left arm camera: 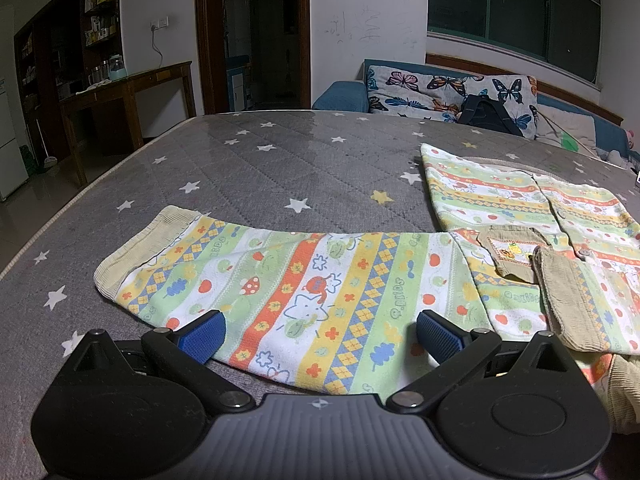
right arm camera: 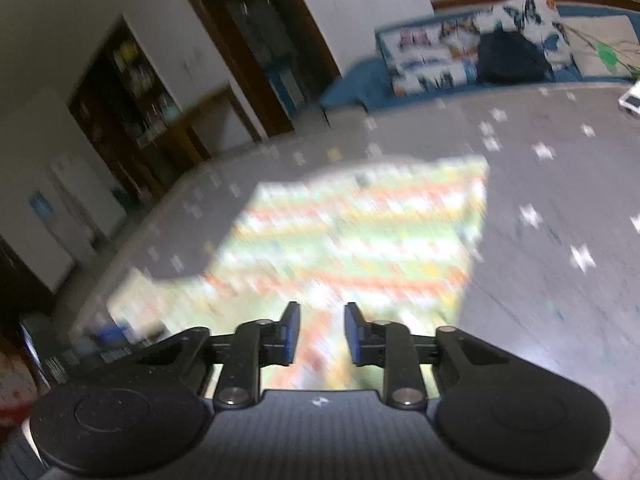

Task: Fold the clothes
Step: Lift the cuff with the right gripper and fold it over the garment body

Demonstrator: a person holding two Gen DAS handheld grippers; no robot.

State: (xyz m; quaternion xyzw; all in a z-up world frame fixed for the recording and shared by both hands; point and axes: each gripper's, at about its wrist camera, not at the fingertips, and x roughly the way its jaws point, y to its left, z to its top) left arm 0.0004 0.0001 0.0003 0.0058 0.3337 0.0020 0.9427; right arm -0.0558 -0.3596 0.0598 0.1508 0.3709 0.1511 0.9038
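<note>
A child's striped top [left arm camera: 532, 216] with cartoon prints and beige ribbed cuffs lies flat on the grey star-print surface [left arm camera: 280, 160]. Its sleeve [left arm camera: 304, 288] stretches left, ending in a beige cuff [left arm camera: 132, 248]. My left gripper [left arm camera: 320, 332] is open, its blue pads just above the sleeve, one on each side of its middle. In the blurred right wrist view the same garment [right arm camera: 352, 236] lies ahead. My right gripper [right arm camera: 322, 332] hovers over its near edge with a narrow gap between the pads and nothing in it.
A blue sofa [left arm camera: 344, 92] with butterfly cushions [left arm camera: 440, 88] and a dark backpack [left arm camera: 488, 114] stands behind the surface. A wooden desk [left arm camera: 132, 88] and doorway [left arm camera: 256, 32] are at the far left. A small white object [right arm camera: 632, 102] lies at the surface's far right.
</note>
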